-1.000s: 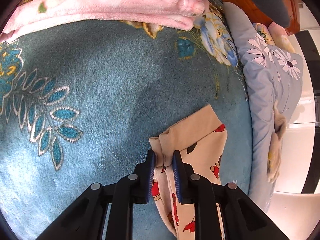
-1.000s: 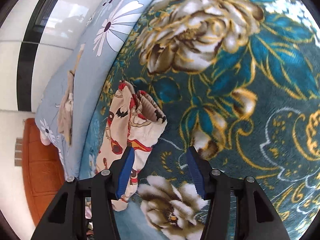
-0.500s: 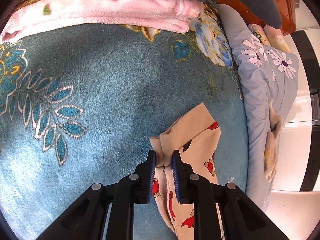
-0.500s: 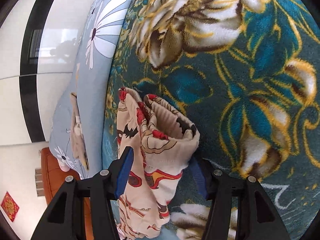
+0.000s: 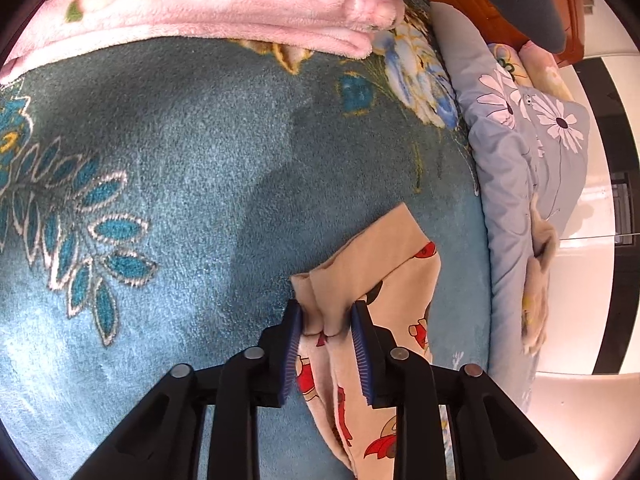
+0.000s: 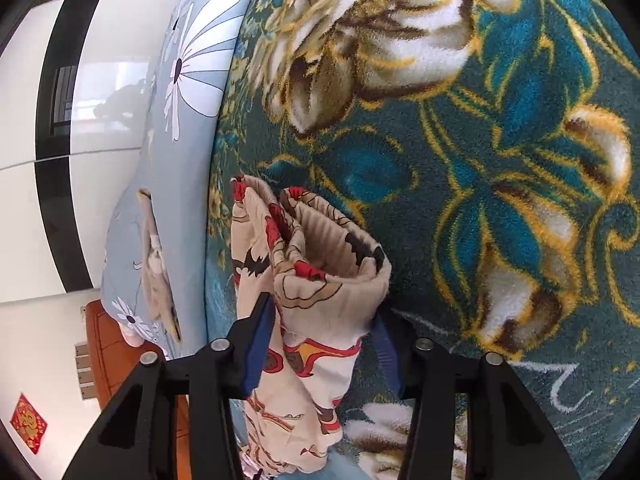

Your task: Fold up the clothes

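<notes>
left gripper (image 5: 326, 314): blue-padded fingers a narrow gap apart, straddling the bunched plain end of the beige cartoon-print child's garment (image 5: 372, 276), fabric touching the left pad; whether it is actually pinched, cannot tell. right gripper (image 6: 324, 316): fingers set wider, the garment's ribbed, rolled end (image 6: 328, 264) sitting between them and touching both pads, firm grip not confirmed. garment lies on the teal floral plush blanket (image 5: 180, 168), near the pale blue daisy-print quilt (image 5: 520, 152); a pink fleece blanket (image 5: 200, 12) lies along the far edge.

Our right gripper (image 6: 322, 334) has advanced, its jaws now straddling the printed garment's (image 6: 320, 280) cuffs. Our left gripper's (image 5: 326, 334) jaws have parted slightly around the fabric.
</notes>
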`<move>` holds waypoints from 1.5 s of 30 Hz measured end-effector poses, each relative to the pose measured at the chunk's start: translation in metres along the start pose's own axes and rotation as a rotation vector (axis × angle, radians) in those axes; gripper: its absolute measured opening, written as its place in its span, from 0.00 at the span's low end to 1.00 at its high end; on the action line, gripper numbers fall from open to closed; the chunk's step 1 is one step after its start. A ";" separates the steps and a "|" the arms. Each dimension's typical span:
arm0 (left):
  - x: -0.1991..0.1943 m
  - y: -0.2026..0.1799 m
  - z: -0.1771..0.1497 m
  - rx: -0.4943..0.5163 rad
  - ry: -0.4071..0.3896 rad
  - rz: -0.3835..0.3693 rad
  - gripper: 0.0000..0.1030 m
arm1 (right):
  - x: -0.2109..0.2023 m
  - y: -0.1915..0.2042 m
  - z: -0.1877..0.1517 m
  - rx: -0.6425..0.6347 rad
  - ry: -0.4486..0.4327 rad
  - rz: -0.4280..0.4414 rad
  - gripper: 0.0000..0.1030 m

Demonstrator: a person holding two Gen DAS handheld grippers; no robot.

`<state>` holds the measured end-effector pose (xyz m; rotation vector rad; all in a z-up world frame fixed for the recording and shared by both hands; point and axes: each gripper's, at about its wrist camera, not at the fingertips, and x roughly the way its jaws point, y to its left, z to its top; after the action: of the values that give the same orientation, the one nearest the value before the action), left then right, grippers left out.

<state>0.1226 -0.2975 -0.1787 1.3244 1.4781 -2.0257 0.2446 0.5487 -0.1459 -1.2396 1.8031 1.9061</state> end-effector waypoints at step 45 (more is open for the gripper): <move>-0.102 -0.187 -0.224 0.795 0.126 -0.200 0.11 | -0.035 -0.013 -0.001 -0.183 0.034 -0.060 0.09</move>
<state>0.1577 -0.0508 0.0038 1.6380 0.8745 -2.8728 0.2749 0.5631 -0.1302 -1.3757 1.6170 2.0658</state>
